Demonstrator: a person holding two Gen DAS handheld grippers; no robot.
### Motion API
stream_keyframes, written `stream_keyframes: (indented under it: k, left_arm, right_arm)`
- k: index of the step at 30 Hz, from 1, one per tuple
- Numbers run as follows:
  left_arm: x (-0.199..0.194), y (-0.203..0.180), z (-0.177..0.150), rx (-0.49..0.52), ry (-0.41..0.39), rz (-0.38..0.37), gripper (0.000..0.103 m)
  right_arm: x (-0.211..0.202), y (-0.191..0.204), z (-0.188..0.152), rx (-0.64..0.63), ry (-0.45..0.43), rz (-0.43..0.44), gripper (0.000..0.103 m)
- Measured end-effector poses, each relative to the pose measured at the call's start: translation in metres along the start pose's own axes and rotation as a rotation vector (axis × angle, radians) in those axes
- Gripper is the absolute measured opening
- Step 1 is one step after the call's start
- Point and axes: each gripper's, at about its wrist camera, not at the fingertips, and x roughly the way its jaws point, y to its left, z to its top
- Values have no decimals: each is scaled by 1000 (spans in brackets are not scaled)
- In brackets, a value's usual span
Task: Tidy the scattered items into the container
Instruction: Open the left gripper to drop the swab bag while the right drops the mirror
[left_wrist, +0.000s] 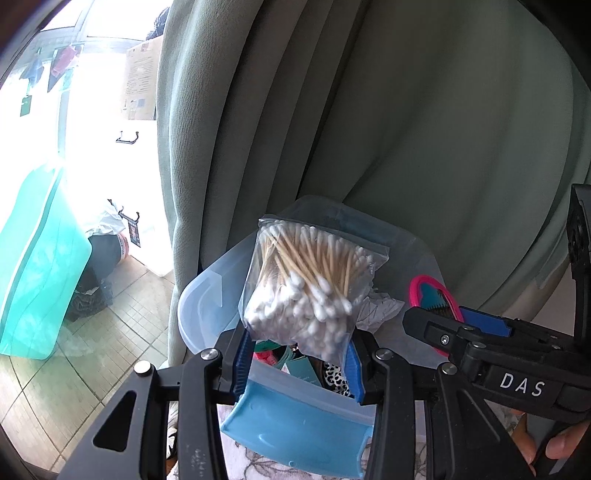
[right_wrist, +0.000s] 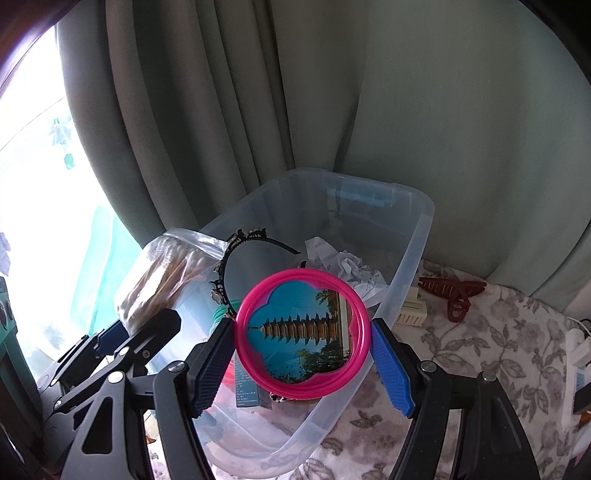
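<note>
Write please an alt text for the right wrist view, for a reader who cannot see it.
The right gripper holds a round pink-rimmed mirror, its pagoda picture showing, over a clear plastic bin containing a black headband and crumpled paper. At left, the left gripper holds a bag of cotton swabs. A dark red hair claw lies on the floral cloth beside the bin.

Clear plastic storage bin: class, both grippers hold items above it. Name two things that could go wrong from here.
1. The left gripper pinches only the lower edge of the zip bag of cotton swabs; it may slip or tip outside the clear plastic storage bin.
2. The round pink-framed mirror in the right gripper could crack if dropped.
</note>
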Motion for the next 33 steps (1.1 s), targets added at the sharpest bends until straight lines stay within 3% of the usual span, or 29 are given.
stream_keyframes:
  k: [20,33]
  left_arm:
    - [25,-7,-2,3,25,4,45]
    - [38,-11,-13,7,20,10,54]
  right_arm:
    - [6,-4,3,-3,-4,4,76]
    - [6,-13,4,32,-11,11,77]
